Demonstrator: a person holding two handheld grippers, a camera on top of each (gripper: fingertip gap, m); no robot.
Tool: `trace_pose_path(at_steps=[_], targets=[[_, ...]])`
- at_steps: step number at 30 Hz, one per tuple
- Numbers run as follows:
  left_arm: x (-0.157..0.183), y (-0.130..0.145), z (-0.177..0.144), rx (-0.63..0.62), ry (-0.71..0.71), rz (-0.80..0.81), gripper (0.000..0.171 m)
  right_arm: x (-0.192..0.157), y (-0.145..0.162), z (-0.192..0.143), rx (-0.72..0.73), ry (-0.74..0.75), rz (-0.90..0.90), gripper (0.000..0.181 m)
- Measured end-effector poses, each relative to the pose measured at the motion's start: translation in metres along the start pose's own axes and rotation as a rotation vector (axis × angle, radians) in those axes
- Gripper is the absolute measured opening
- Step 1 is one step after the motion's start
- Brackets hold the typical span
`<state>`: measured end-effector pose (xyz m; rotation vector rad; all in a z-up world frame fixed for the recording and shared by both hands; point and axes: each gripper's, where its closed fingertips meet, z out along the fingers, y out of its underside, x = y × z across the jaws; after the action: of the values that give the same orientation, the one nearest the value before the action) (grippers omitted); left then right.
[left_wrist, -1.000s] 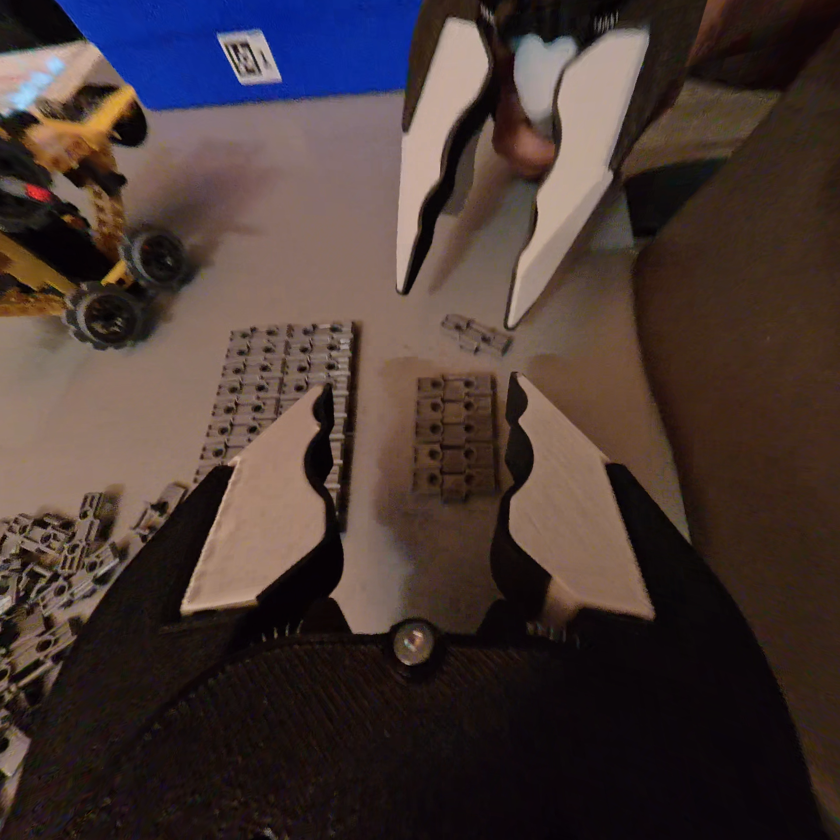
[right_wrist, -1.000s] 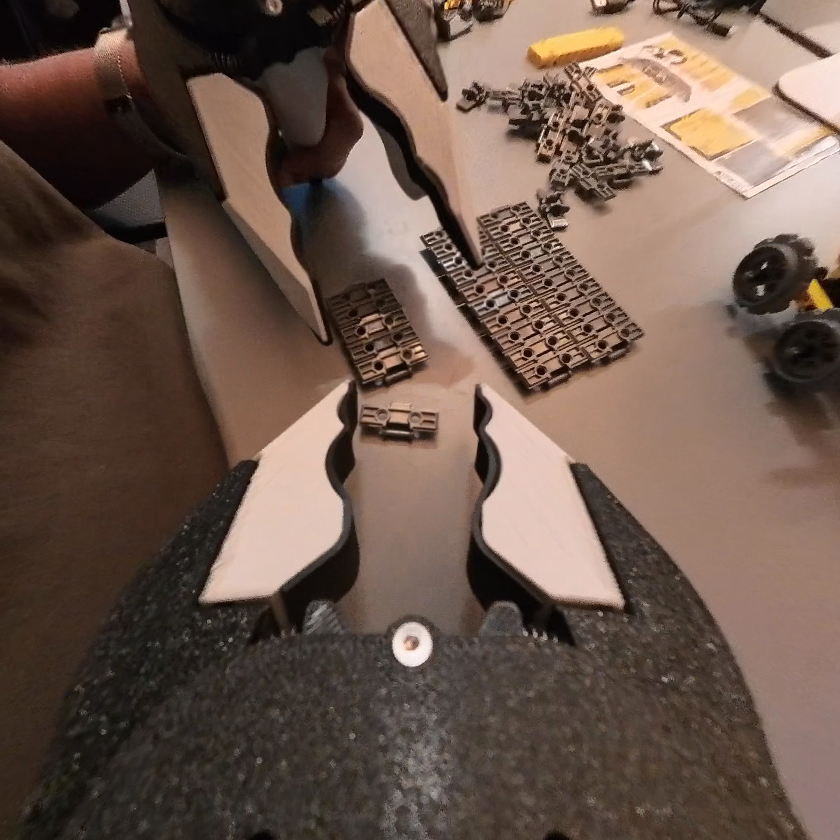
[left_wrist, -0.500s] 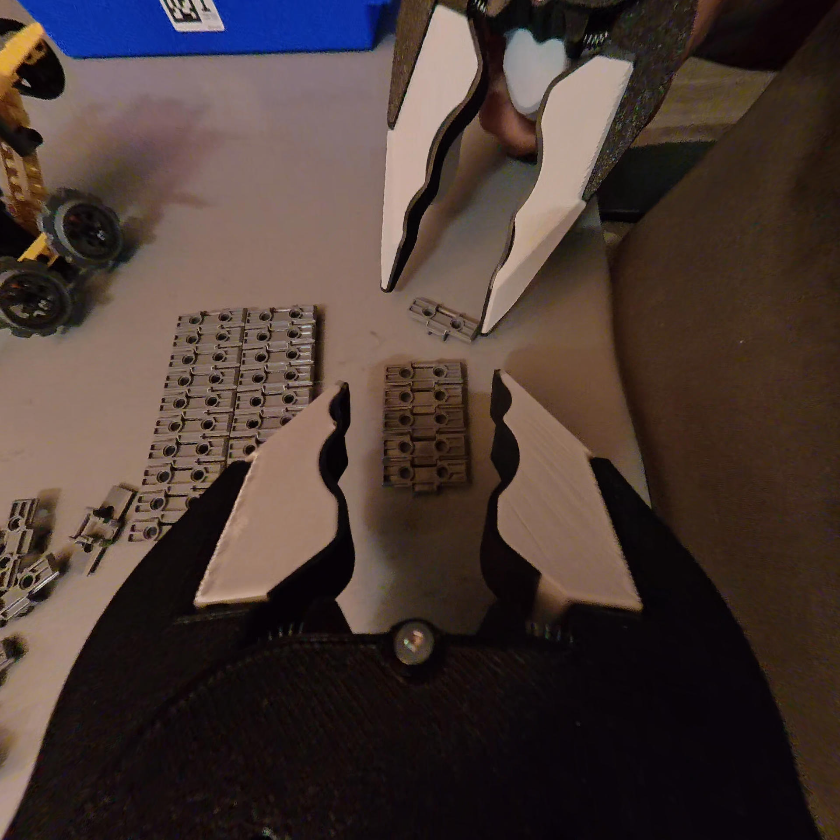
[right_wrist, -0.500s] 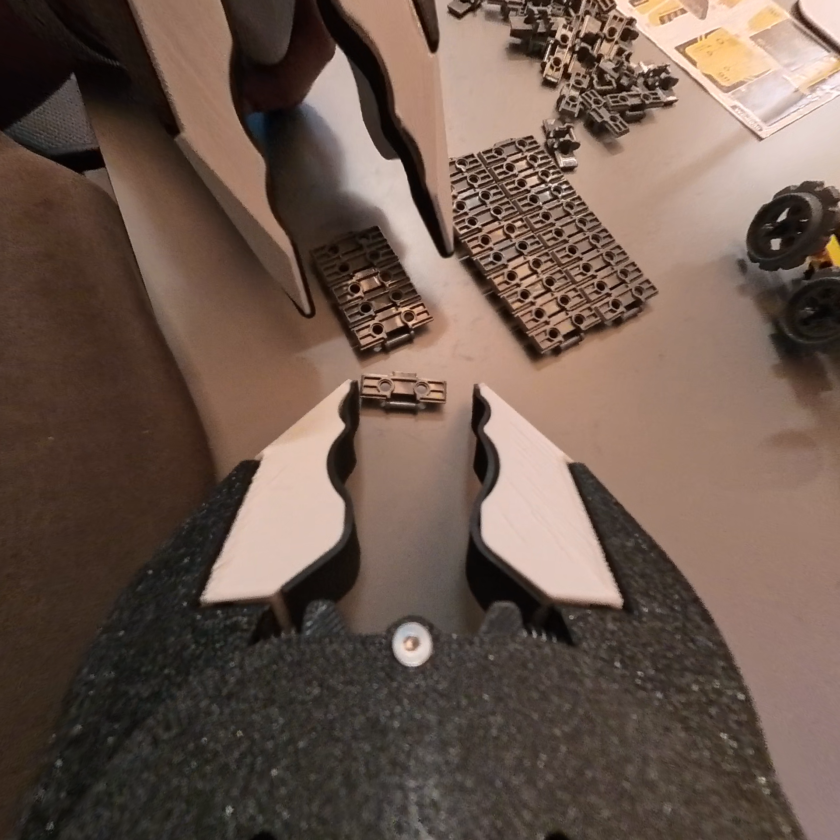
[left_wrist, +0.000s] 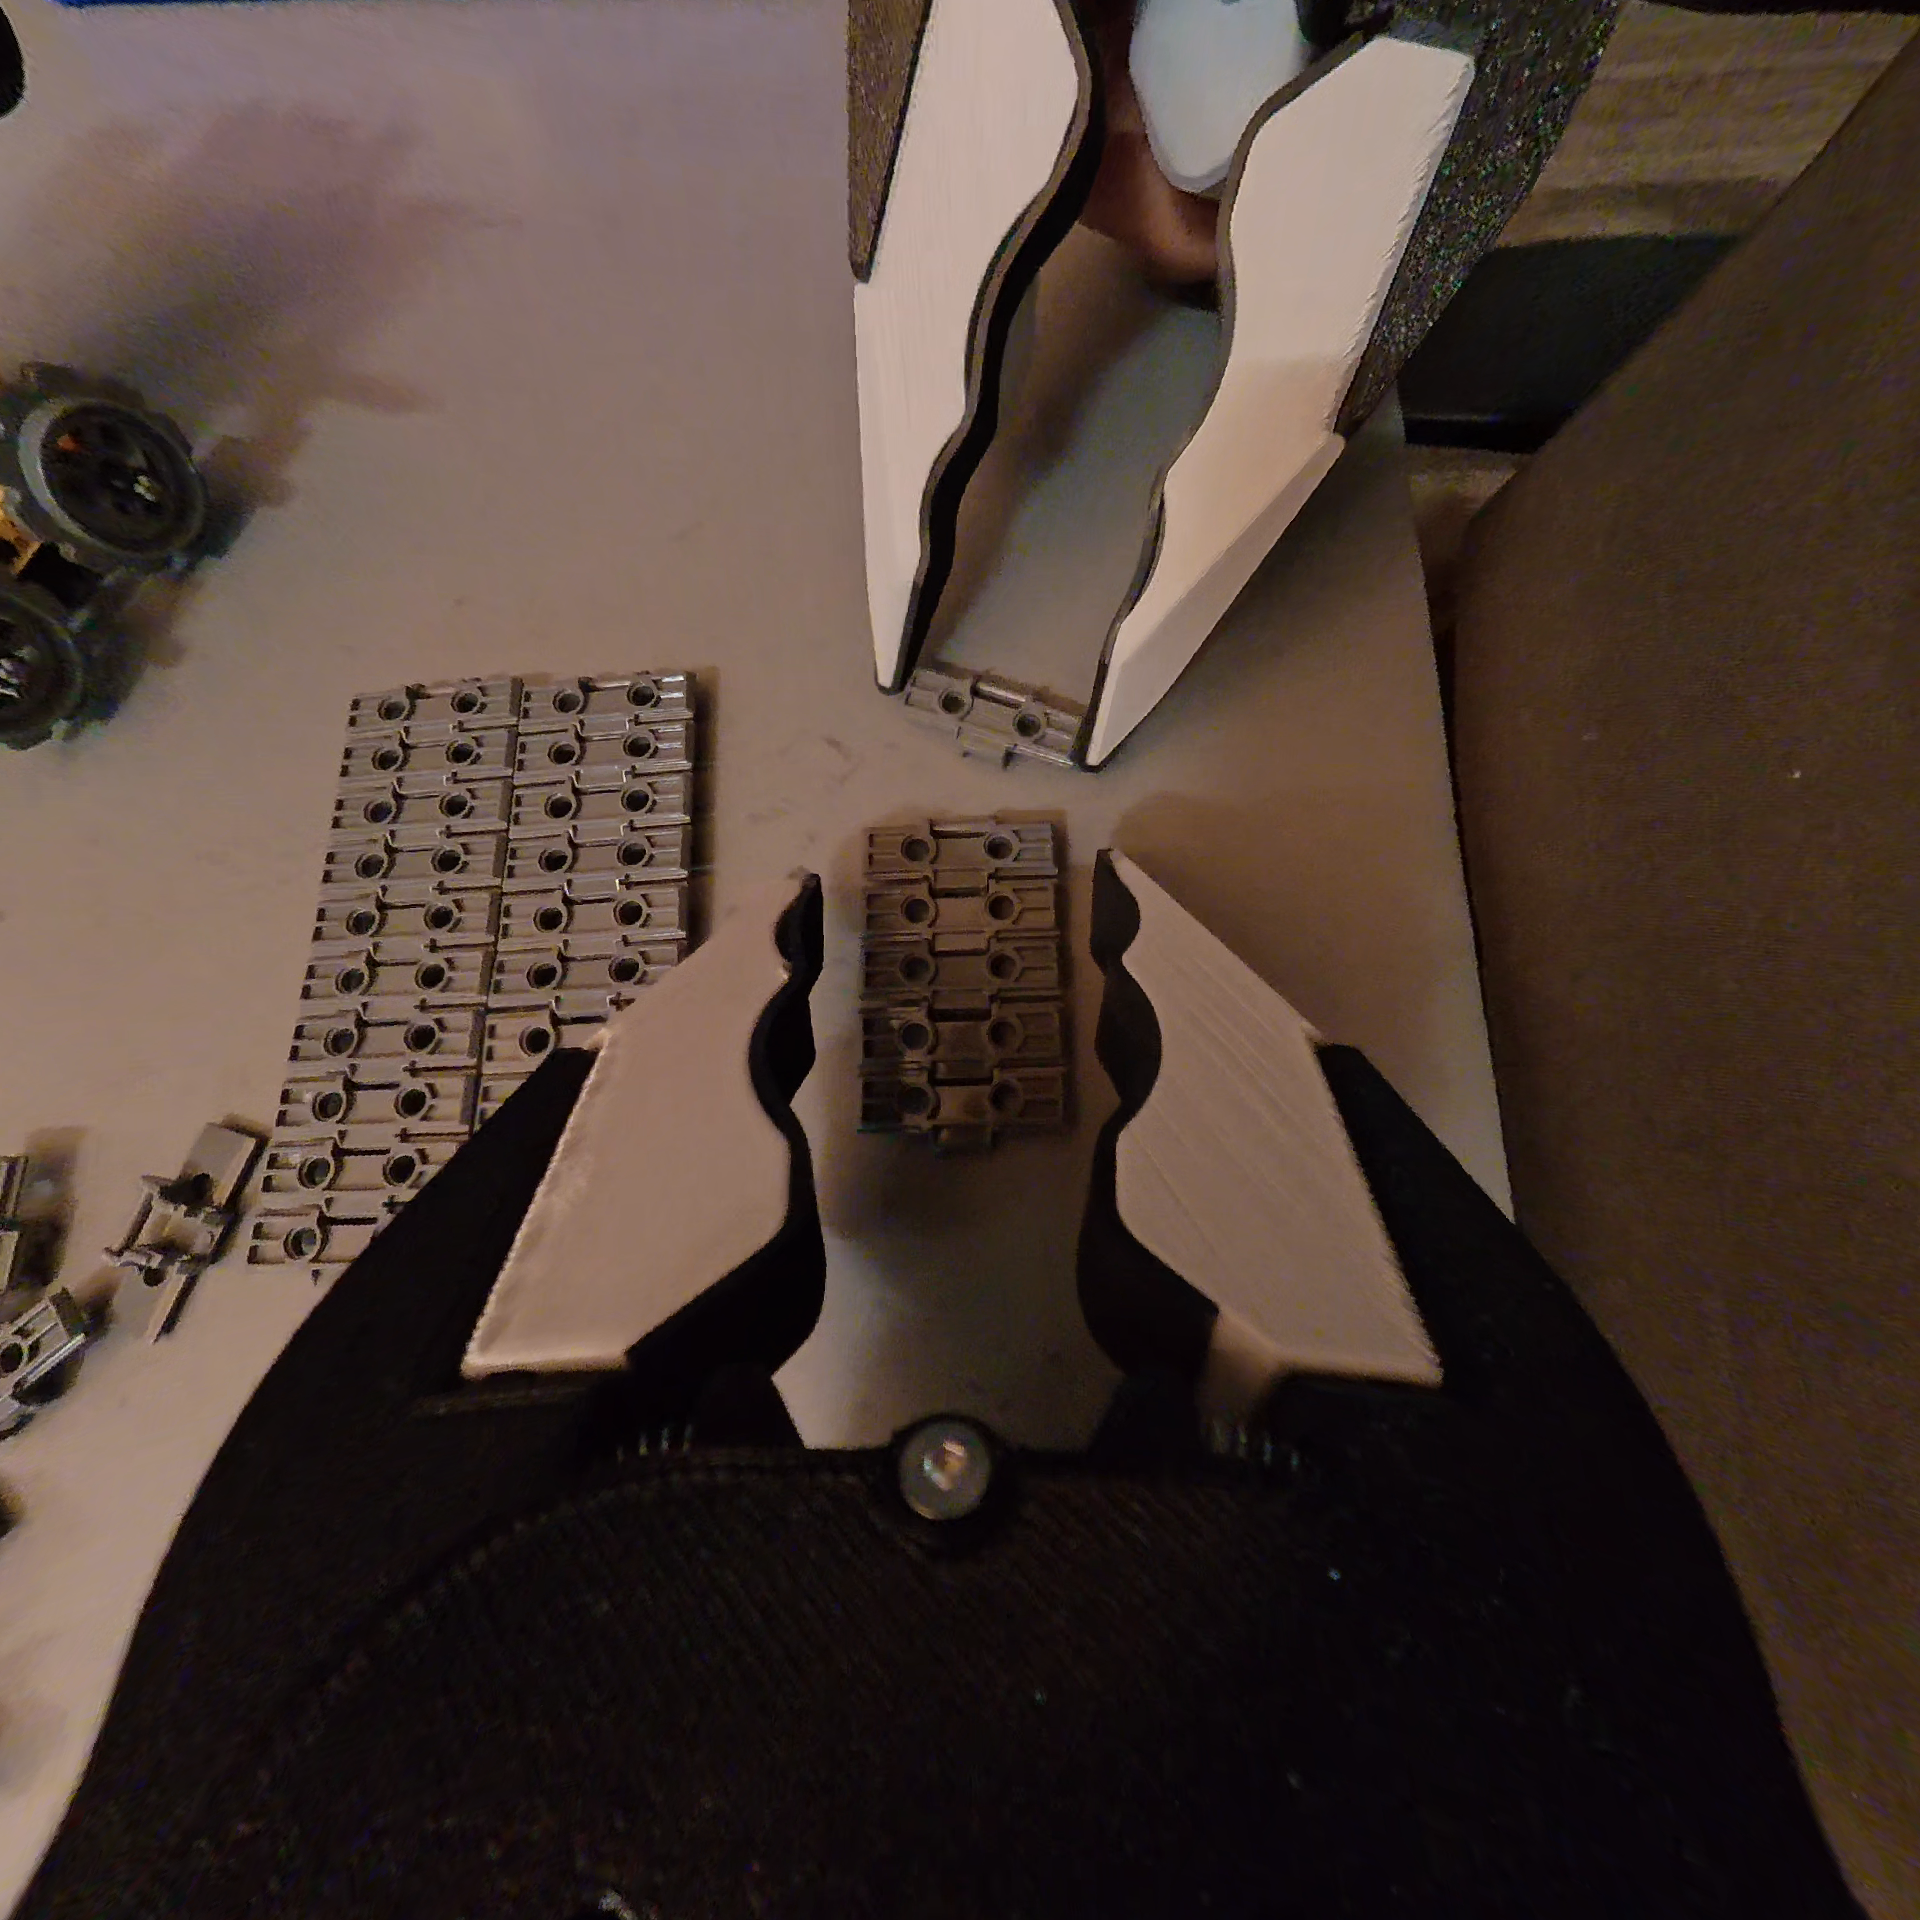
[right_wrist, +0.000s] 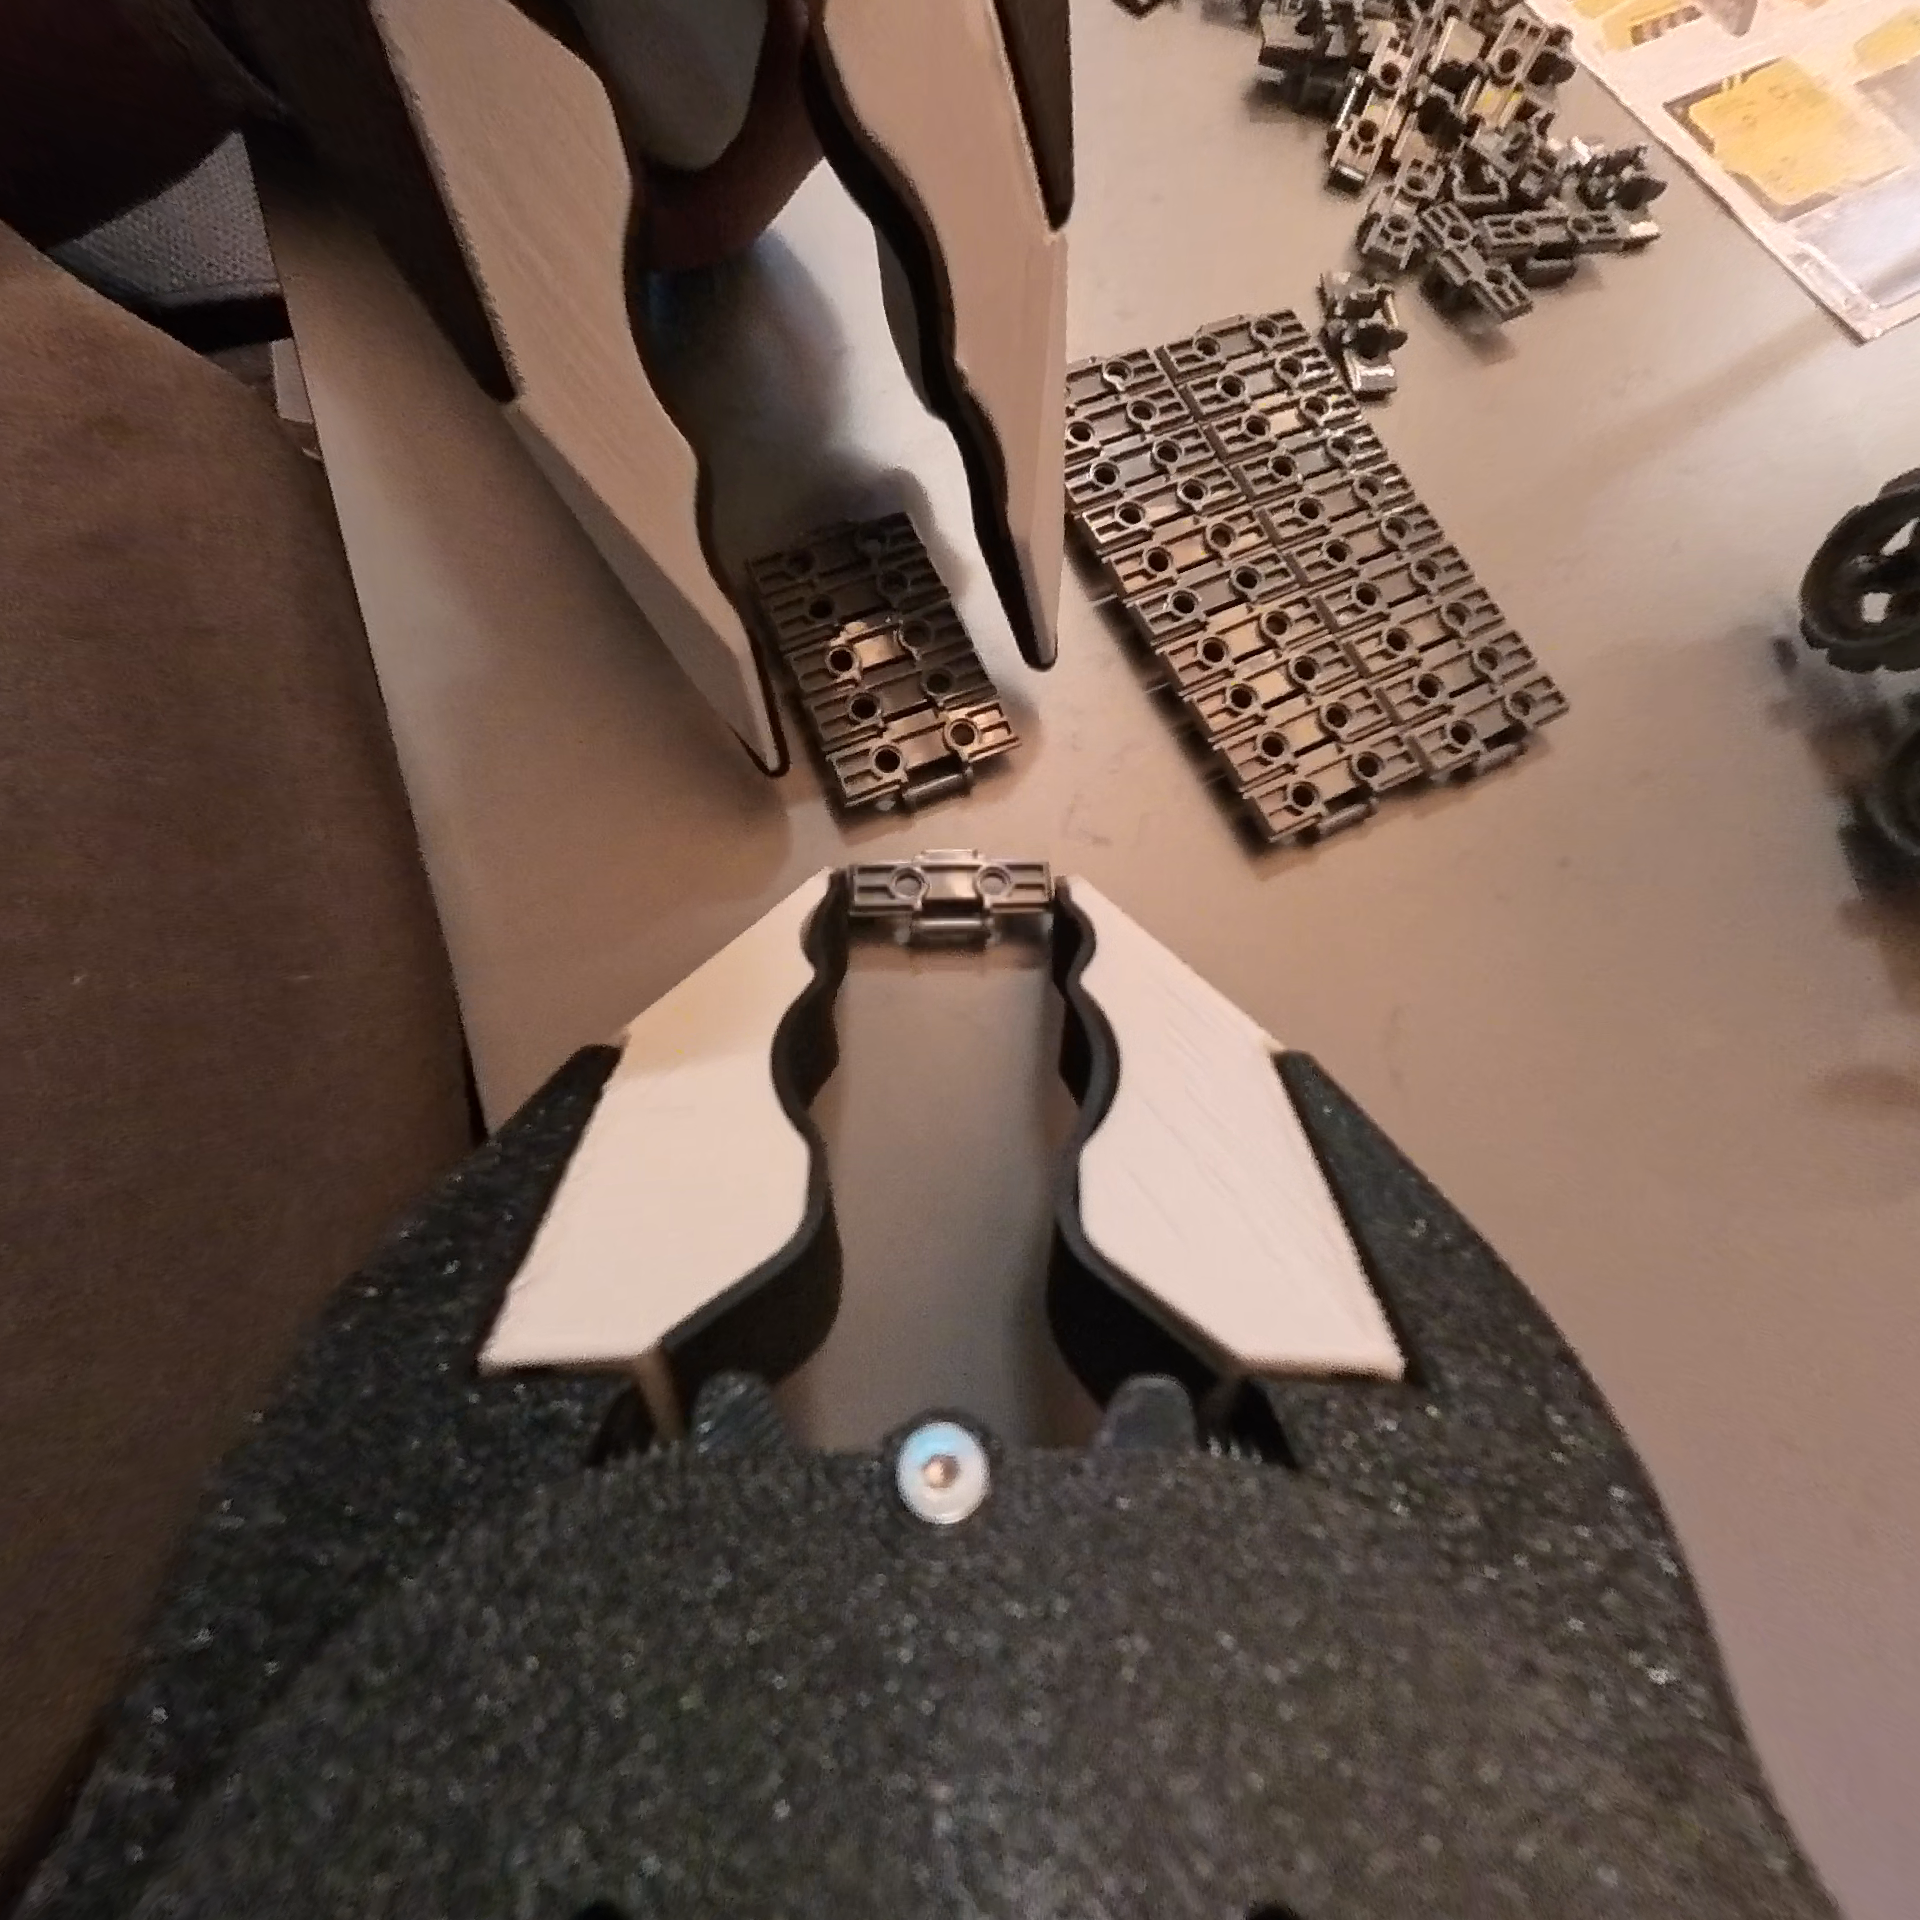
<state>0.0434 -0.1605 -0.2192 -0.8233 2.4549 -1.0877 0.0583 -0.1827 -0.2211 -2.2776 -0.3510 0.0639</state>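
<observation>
The right gripper clasps a single grey track link at its fingertips on the table; beyond, the left gripper, fingers spread, straddles a short track strip; a wider track mat lies beside it.

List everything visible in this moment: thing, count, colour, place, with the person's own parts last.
single track link: one, dark grey, between the right tongs' tips
short track strip: one, grey, five links, between the left tongs' fingers, apart from them
large track mat: one, grey, two columns, beside the strip
loose links pile: many, dark grey, far side
printed sheet: one, yellow-white, by the pile
wheels: two, black, table edge
table: one, grey
left tongs: open
right tongs: closed on the link
</observation>
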Motion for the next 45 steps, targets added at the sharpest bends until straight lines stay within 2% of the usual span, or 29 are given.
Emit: trace_pose_path(at_steps=[8, 11, 17, 22, 29, 38, 45], targets=[[0.0, 0.002, 0.002, -0.015, 0.023, -0.021, 0.047, 0.004, -0.01, 0.004, 0.04, -0.092, -0.069, 0.038], [0.001, 0.002, 0.003, -0.02, 0.027, -0.014, 0.037, 0.001, -0.017, 0.005, 0.069, -0.138, -0.123, 0.038], [0.003, 0.001, 0.004, -0.021, 0.052, -0.02, 0.036, -0.002, -0.01, 0.014, 0.004, -0.218, -0.206, 0.039], [0.003, 0.002, 0.004, -0.024, 0.053, -0.018, 0.037, -0.003, -0.01, 0.014, -0.002, -0.269, -0.204, 0.039], [0.003, 0.003, 0.005, -0.039, 0.066, -0.032, 0.042, -0.002, -0.009, 0.014, -0.007, -0.265, -0.213, 0.039], [0.002, 0.003, 0.005, -0.032, 0.051, -0.028, 0.046, 0.003, -0.011, 0.012, -0.002, -0.227, -0.234, 0.057], [0.003, 0.002, 0.005, -0.029, 0.055, -0.02, 0.04, -0.001, -0.028, 0.006, 0.092, -0.262, -0.19, 0.03]])
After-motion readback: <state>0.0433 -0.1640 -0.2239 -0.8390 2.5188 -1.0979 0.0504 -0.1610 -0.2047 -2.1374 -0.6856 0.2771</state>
